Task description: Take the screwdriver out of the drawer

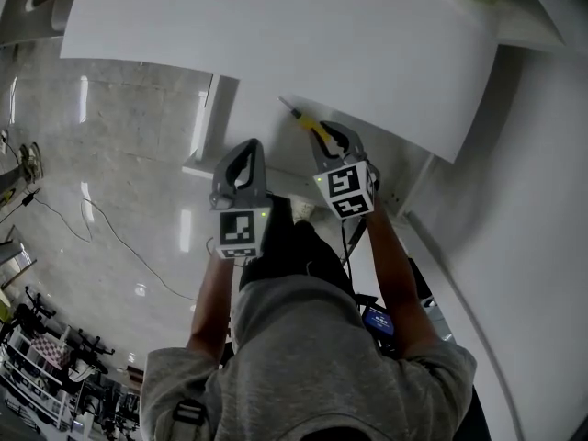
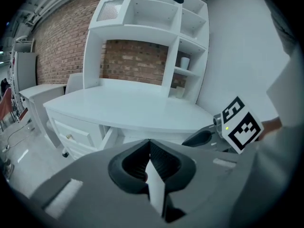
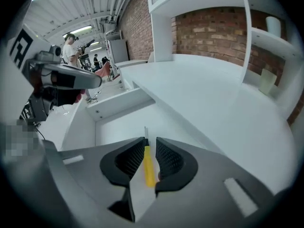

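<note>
The drawer (image 3: pixel 121 127) already stands open under my right tongs (image 3: pixel 150 148), so the opening part looks done. The screwdriver (image 3: pixel 148 167) is not out yet. Its yellow handle runs along the gap between the two jaws of my right tongs, with the thin metal shaft pointing past their tips towards the far end of the drawer.

The jaws stand apart, with bare space on the handle's right side, so I am not gripping it. The handle sits close against the left pad. From this angle I cannot be sure whether it touches that pad or lies on the drawer floor just below.

My left tongs (image 2: pixel 149 144) are pinched together at the tips with nothing in them. They hang beside the right pair, in front of the white desk (image 2: pixel 128 103), and take no part for now.

I judge that I am at the reach-and-grasp step. I have yet to close the right jaws on the handle, lift the screwdriver clear of the drawer walls, and bring it out from under the desk top.
</note>
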Demonstrator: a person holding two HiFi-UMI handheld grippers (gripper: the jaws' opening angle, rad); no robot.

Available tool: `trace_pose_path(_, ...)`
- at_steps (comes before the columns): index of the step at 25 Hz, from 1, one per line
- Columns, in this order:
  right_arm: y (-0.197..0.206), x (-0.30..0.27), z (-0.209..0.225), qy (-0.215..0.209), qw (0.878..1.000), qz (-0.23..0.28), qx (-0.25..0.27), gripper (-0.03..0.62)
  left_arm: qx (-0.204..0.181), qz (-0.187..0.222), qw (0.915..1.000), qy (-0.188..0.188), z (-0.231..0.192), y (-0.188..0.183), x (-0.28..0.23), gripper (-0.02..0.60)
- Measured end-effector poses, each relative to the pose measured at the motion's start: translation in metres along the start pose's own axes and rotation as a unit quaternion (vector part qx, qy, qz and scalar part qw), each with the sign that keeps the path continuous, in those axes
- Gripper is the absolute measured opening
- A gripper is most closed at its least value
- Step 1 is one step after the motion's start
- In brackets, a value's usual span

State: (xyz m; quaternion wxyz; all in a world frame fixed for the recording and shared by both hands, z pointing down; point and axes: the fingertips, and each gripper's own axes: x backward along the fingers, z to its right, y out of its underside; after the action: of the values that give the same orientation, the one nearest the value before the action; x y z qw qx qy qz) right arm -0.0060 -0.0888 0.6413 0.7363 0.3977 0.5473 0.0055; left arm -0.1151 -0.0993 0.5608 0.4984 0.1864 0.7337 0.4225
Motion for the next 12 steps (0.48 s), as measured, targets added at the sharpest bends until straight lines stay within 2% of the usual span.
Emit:
trace_pose_path(7, 0.028, -0.041, -0.004, -0.031, 0.997, -0.07, 0.031, 0.153, 0.008, -0.014, 0.9999, 0.0, -0.008, 0.01, -0.014, 0.012)
trace_pose_path(12, 0.039, -0.06, -0.009, -0.039, 0.993, -0.095, 0.054, 0.171, 0.012, -0.022, 0.9997, -0.002, -0.011, 0.015, -0.019, 0.012)
